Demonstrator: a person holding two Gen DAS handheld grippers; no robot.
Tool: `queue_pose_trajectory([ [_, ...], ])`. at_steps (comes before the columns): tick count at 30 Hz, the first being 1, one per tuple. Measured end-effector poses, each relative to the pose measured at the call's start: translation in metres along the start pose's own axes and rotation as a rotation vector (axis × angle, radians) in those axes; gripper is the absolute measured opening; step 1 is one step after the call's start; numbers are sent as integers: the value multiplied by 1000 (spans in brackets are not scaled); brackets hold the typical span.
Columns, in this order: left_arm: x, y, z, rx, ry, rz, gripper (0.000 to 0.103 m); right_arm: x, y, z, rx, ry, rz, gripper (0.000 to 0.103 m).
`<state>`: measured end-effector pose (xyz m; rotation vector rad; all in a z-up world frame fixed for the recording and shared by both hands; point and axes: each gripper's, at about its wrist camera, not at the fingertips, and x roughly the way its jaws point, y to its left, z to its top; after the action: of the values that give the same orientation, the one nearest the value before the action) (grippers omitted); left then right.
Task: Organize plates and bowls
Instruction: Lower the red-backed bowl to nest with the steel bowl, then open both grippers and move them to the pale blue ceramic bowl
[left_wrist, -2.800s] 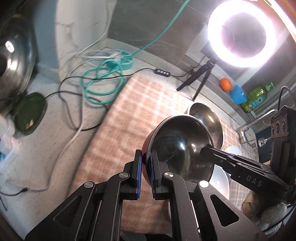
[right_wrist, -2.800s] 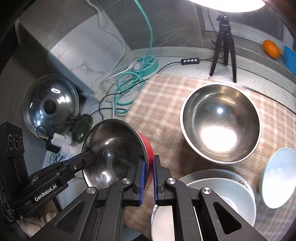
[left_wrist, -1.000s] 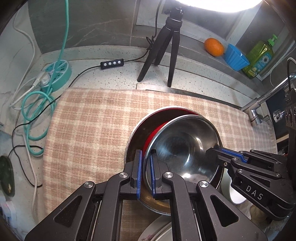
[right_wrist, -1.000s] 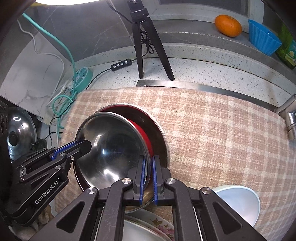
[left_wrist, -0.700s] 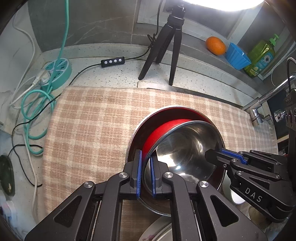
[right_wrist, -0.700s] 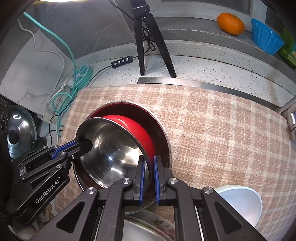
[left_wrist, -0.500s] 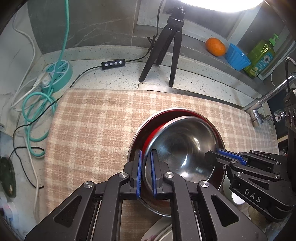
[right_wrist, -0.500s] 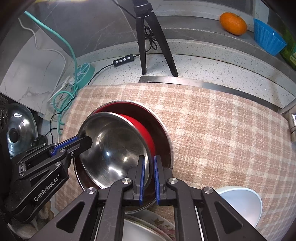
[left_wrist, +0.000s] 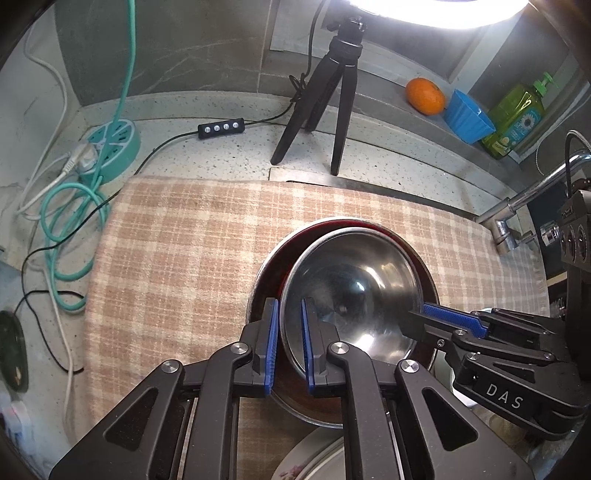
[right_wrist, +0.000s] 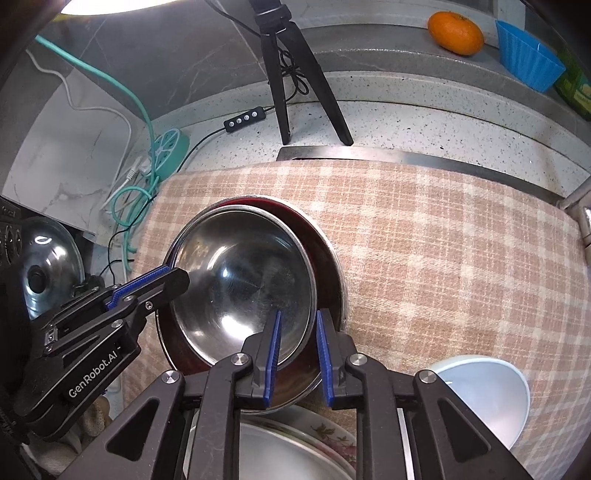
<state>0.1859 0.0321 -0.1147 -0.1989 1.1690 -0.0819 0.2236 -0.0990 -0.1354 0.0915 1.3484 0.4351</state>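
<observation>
While the small red-sided steel bowl (left_wrist: 351, 291) sits nested inside the larger steel bowl (right_wrist: 332, 273) toward the near edge of the checked beige cloth (left_wrist: 192, 251), both tools straddle its rim. The left gripper (left_wrist: 287, 345) has a narrow gap between its blue pads, and the rim runs through that gap without being visibly pinched. The right gripper (right_wrist: 295, 356) has just been opening; its jaws stand clearly apart with the opposite rim between them, untouched. A flowered plate holding a steel dish (right_wrist: 295, 450) lies at the cloth's near edge, and a white bowl (right_wrist: 484, 395) rests near its right corner.
</observation>
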Motion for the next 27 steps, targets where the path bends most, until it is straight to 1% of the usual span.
queue_pose_trajectory([
  [4, -1, 0, 0, -2, 0, -5, 9, -2, 0, -1, 5, -5, 3, 19],
  [10, -1, 2, -1, 3, -2, 10, 9, -2, -1, -2, 2, -5, 11, 19],
  [16, -10, 6, -3, -3, -23, 21, 9, -13, -2, -7, -11, -46, -2, 19],
  [21, -27, 5, -6, 8, -71, 43, 9, -27, -7, -12, -7, -83, 15, 19],
  [27, -51, -8, -13, 45, -136, 58, 9, -52, -9, -22, -6, -137, 55, 19],
])
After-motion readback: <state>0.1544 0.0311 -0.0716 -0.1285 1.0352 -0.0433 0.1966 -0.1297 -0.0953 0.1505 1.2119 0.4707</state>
